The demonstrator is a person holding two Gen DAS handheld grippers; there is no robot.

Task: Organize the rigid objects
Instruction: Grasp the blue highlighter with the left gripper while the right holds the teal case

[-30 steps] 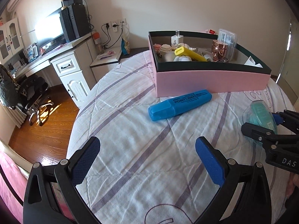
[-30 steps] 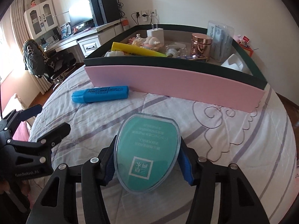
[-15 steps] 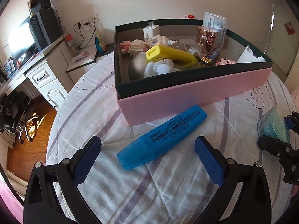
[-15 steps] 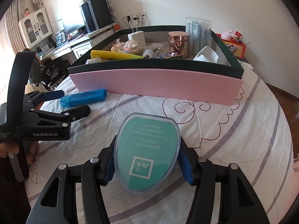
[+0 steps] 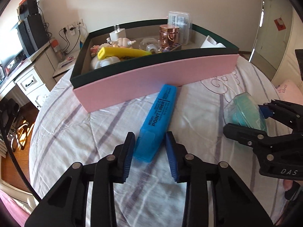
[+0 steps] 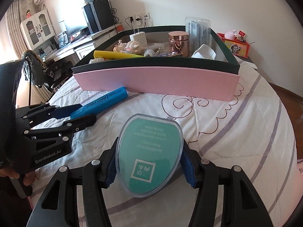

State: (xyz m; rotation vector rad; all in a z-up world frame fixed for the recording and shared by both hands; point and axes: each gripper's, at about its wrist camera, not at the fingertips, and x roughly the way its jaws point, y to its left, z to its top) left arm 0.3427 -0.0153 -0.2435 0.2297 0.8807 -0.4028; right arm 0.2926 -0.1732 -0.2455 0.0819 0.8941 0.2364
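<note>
A white quilted bedspread (image 6: 236, 132) with purple stripes and scroll embroidery is covering the work surface. A white desk (image 5: 28, 79) with drawers is standing at the left, and a dark computer tower (image 6: 98, 17) is sitting on it beside a monitor. Black cables are hanging from wall sockets (image 6: 139, 17). A white glass-door cabinet (image 6: 37, 28) is occupying the far corner. A red decorated box (image 6: 235, 46) is resting to the right. A black chair (image 5: 11, 117) is standing on the wooden floor.
</note>
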